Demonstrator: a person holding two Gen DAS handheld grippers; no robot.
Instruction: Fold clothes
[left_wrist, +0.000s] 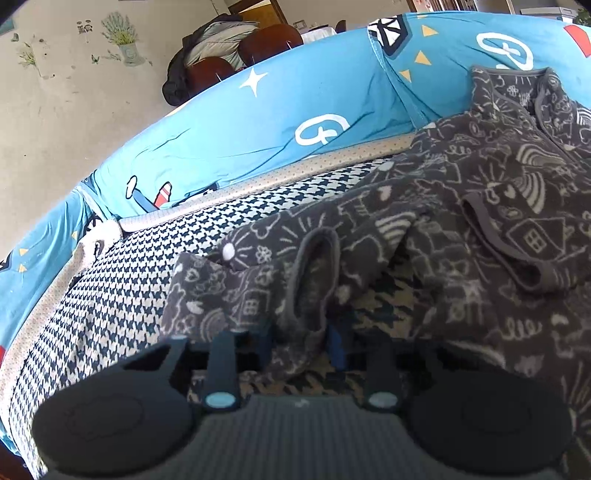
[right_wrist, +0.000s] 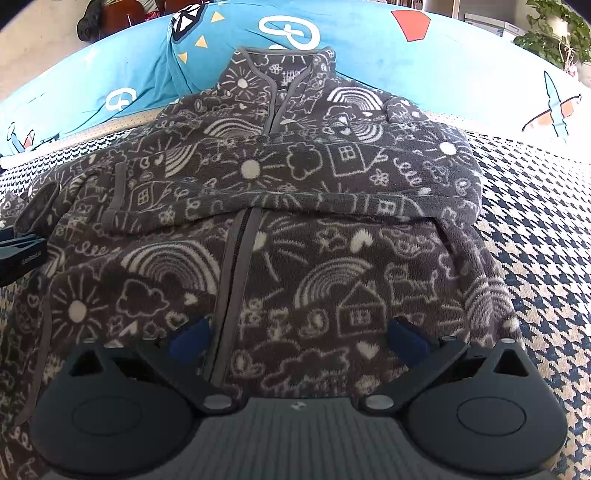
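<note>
A dark grey fleece jacket (right_wrist: 295, 229) with white doodle prints lies front up on a houndstooth cover (right_wrist: 535, 229), collar toward the back. One sleeve (right_wrist: 332, 166) is folded across its chest. In the left wrist view the other sleeve (left_wrist: 314, 266) reaches toward me, and my left gripper (left_wrist: 300, 345) is shut on its cuff, with fabric bunched between the blue fingers (left_wrist: 264, 343). That gripper shows as a dark shape (right_wrist: 22, 254) at the left edge of the right wrist view. My right gripper (right_wrist: 297, 338) hovers over the jacket's lower front, open wide, nothing between its fingers.
Blue cartoon-print cushions (left_wrist: 258, 122) rise behind the cover along a beige dotted trim (left_wrist: 258, 184). Past them are a wall with flower decals (left_wrist: 122, 37), dark chairs draped with a coat (left_wrist: 221, 48), and a leafy plant (right_wrist: 554, 33) at the far right.
</note>
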